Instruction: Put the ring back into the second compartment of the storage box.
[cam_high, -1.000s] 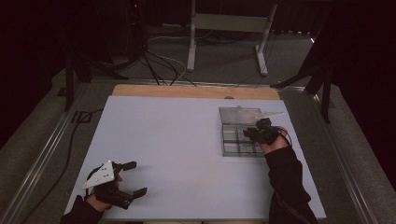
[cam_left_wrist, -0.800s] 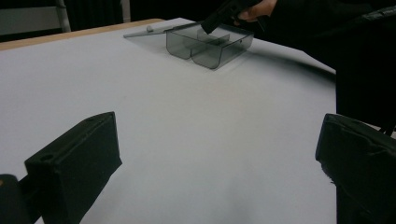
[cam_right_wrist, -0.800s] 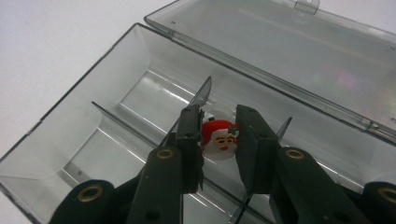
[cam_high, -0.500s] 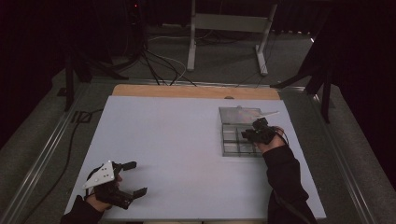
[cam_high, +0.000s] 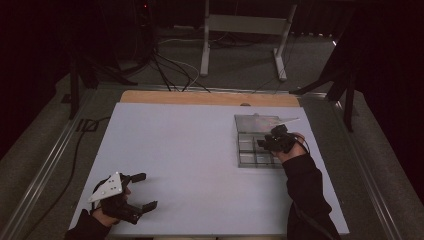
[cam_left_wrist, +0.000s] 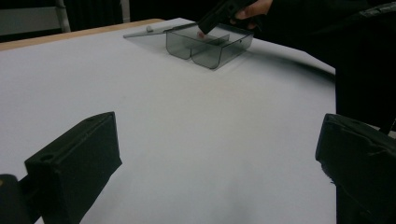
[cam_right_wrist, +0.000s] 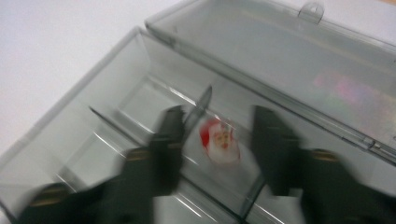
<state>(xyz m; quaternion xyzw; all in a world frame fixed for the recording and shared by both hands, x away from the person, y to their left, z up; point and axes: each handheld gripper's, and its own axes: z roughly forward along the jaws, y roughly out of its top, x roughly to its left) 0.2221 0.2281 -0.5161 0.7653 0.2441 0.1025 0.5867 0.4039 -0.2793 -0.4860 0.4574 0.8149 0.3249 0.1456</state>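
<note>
My right gripper (cam_right_wrist: 215, 154) reaches into a clear smoky plastic box (cam_high: 252, 150) on the right half of the counter (cam_high: 190, 150); my fingers (cam_right_wrist: 168, 140) stand apart, blurred, to either side of a small Santa-face piece (cam_right_wrist: 219, 140) lying flat on the floor of one compartment, holding nothing. The face reads upright in the right gripper view, red hat toward the hinge side; the piece is roundish, long axis hard to tell. The box is rectangular and split by thin glossy walls into compartments; its long side runs away from me in the high view, and the flat lid (cam_high: 265, 121) lies open on the far side, a small tab on its outer edge. The box sits near the counter's right edge, apart from the wooden strip (cam_high: 200, 98) along the far edge. My left gripper (cam_high: 142, 192) rests near the near-left corner, fingers (cam_left_wrist: 77, 158) wide apart over bare pale, matte surface. Broad open room lies between it and the box.
</note>
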